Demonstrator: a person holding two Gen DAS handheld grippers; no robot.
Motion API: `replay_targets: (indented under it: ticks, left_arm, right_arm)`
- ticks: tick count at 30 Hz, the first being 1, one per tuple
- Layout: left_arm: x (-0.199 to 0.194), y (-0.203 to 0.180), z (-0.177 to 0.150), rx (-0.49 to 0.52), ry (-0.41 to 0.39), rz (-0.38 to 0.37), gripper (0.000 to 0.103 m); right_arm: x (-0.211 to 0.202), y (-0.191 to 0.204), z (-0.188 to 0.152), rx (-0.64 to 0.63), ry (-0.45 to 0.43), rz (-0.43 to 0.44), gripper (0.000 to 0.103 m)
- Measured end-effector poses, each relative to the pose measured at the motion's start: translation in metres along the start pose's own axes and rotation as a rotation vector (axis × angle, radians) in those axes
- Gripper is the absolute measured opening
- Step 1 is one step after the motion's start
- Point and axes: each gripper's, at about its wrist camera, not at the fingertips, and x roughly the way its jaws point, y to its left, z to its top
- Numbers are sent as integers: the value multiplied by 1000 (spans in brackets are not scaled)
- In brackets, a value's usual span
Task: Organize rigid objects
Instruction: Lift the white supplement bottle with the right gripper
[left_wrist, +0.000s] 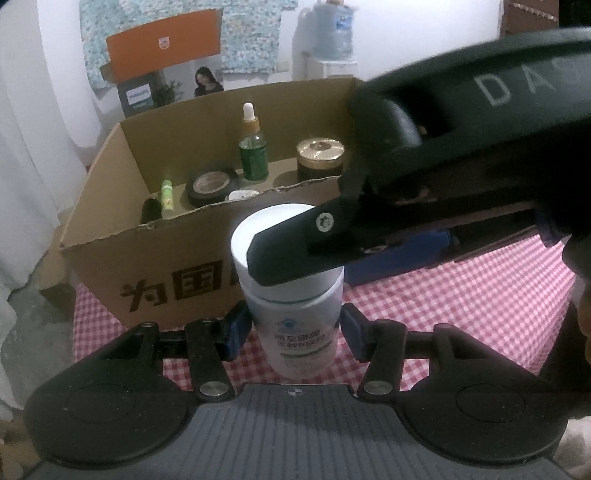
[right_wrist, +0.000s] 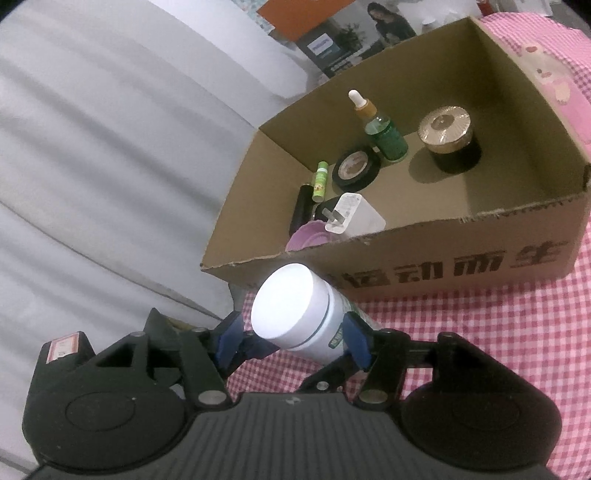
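A white bottle (left_wrist: 295, 314) with a white cap stands on the red-checked cloth (left_wrist: 461, 295) just in front of a cardboard box (left_wrist: 147, 258). My left gripper (left_wrist: 293, 332) has its blue pads on either side of the bottle; the right pad stands slightly off it. My right gripper (right_wrist: 291, 338) comes in from the right and is shut on the same bottle (right_wrist: 295, 314) just below the cap. Its black fingers (left_wrist: 295, 251) cross the cap in the left wrist view.
The box (right_wrist: 443, 258) holds a green dropper bottle (right_wrist: 384, 133), a gold-lidded dark jar (right_wrist: 448, 138), a tape roll (right_wrist: 354, 168), a small green tube (right_wrist: 62, 181), a white plug adapter (right_wrist: 354, 216), and a purple lid (right_wrist: 310, 236). A white curtain (right_wrist: 92, 166) hangs at left.
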Motion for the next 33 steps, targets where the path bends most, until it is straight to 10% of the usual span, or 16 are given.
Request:
replay_targets:
  ticks: [33]
  left_arm:
    - [6, -8, 4, -1, 3, 20, 53]
  right_arm:
    - [5, -5, 0, 6, -11, 9, 68]
